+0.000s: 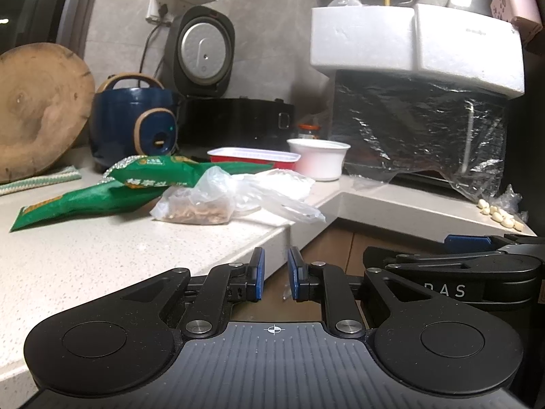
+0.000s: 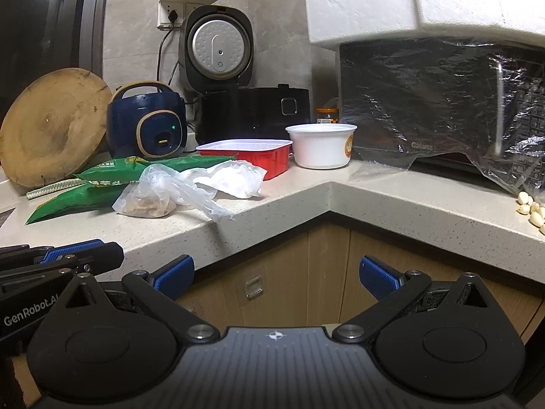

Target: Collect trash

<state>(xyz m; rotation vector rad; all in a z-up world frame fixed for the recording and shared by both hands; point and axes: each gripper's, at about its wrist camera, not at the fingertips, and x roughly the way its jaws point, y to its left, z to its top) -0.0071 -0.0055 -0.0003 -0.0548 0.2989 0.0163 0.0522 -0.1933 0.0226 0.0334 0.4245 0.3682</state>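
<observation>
Speckled pale stone countertop [image 2: 391, 204], smooth and faintly glossy. Far left, a round wooden chopping board [image 2: 51, 129], rough and stained matt. Green snack bags [image 2: 68, 201] gleam like glossy plastic film; beside them a crinkled clear plastic bag [image 2: 160, 194], thin and shiny. Red plastic tray [image 2: 259, 156], white plastic bowl [image 2: 320, 146], both smooth. Right, wrinkled shiny film wraps the black oven [image 2: 442, 102], under matt, grainy white foam [image 2: 374, 6]. Below, smooth wood-look cabinet doors [image 2: 282, 272].
</observation>
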